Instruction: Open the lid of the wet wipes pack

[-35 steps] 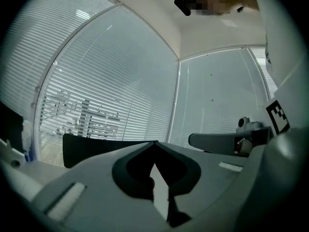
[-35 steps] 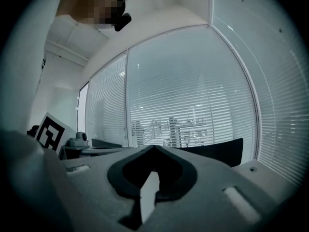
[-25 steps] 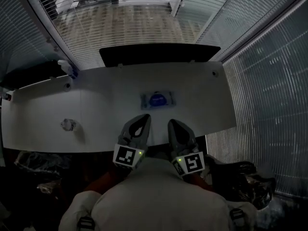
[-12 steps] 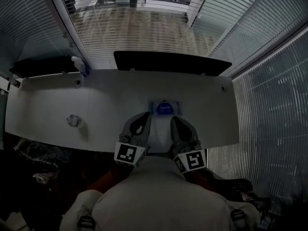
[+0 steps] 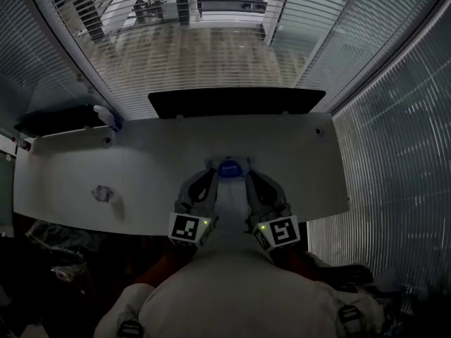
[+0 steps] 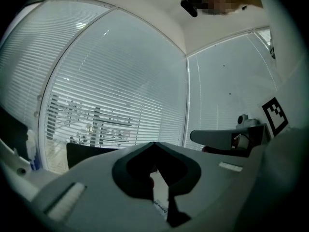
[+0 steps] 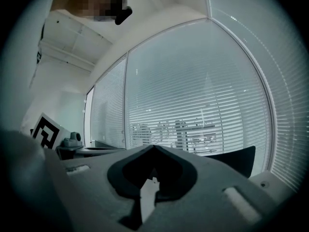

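Observation:
The wet wipes pack (image 5: 230,167), pale with a round blue lid, lies flat on the white table (image 5: 141,167) just beyond my two grippers. The lid looks closed. In the head view my left gripper (image 5: 210,172) has its tip at the pack's left end, and my right gripper (image 5: 249,171) has its tip at the right end; whether either touches the pack I cannot tell. Both point level across the table. In the left gripper view the left gripper (image 6: 154,144) has its jaws meeting at the tip with nothing held. The right gripper (image 7: 154,147) looks the same in its own view.
A crumpled clear wrapper (image 5: 102,193) lies at the table's left. A small bottle (image 5: 107,115) stands at the back left. A black panel (image 5: 236,101) runs along the far edge, with window blinds (image 5: 211,41) behind. Dark bags (image 5: 56,238) sit under the near edge.
Both grippers have moved forward over the table, from short of the pack to either side of its near end. Their jaws look unchanged.

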The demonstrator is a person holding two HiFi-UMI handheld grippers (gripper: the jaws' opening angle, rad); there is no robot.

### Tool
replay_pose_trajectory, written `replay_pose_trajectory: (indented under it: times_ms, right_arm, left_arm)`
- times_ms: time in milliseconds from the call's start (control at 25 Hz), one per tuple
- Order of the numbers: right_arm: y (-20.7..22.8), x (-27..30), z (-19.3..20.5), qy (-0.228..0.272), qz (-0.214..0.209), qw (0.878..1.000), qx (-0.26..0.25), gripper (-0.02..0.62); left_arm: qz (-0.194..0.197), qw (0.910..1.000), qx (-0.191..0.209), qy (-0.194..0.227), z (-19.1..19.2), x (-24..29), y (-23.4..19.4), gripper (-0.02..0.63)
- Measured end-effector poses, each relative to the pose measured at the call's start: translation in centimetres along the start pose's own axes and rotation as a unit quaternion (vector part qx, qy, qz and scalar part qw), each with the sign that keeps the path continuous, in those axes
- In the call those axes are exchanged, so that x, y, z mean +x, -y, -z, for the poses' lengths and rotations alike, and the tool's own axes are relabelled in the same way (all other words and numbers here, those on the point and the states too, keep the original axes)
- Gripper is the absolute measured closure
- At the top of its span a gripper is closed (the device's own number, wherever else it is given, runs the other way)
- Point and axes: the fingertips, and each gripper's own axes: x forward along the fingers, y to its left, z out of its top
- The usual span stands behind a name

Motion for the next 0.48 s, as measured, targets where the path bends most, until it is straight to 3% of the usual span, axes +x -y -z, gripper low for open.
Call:
replay_pose_trajectory:
  times_ms: [240, 480]
  right_arm:
    - [1.2, 0.2, 0.8, -0.011, -0.006, 1.000, -0.018, 0.595]
    - [1.9, 1.6, 1.5, -0.034, -0.012, 0.998, -0.045, 0.595]
  left_arm:
    - [-0.002, 0.9990, 0.035, -0.027, 1.1, 1.2, 0.3, 0.604]
    - [-0.008, 0.9975, 0.033, -0.061, 3.6, 2.1, -0.9, 0.604]
